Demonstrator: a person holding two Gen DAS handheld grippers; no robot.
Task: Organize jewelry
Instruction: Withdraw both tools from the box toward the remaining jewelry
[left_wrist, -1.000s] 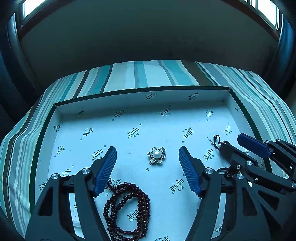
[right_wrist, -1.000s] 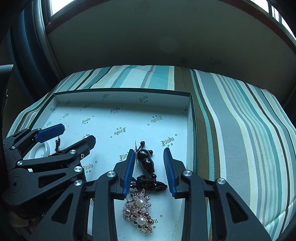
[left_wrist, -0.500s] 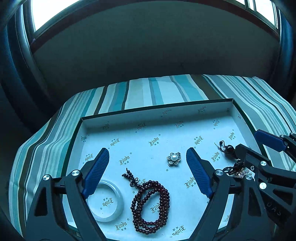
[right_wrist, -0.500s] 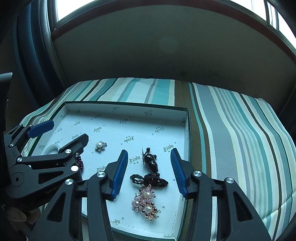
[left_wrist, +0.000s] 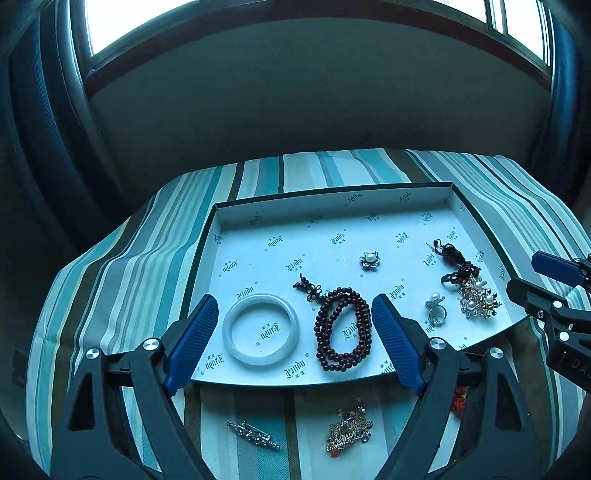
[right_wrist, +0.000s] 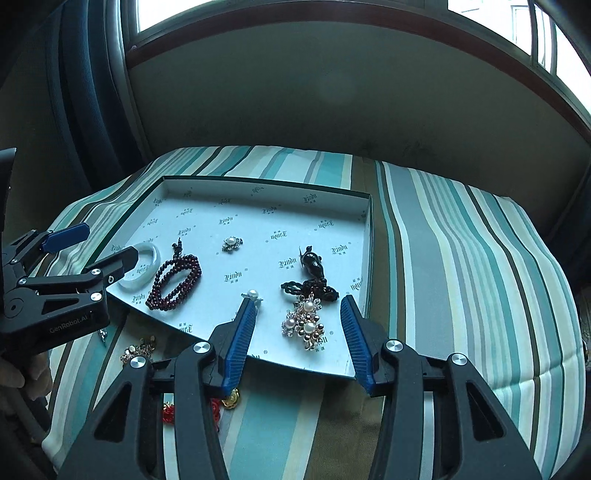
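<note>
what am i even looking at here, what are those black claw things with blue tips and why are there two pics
Those are hand-held grippers, one in each of a person's hands, each carrying a fisheye camera that looks along its fingers. One picture comes from the left gripper, the other from the right gripper. Both are open and hold nothing. On the striped cloth sits a shallow tray holding a white bangle, a dark red bead bracelet, a pearl ring and brooches. More jewelry lies outside it.

Black frames, ribbed blue fingers (left_wrist: 194, 345), seemingly silver screws.
</note>
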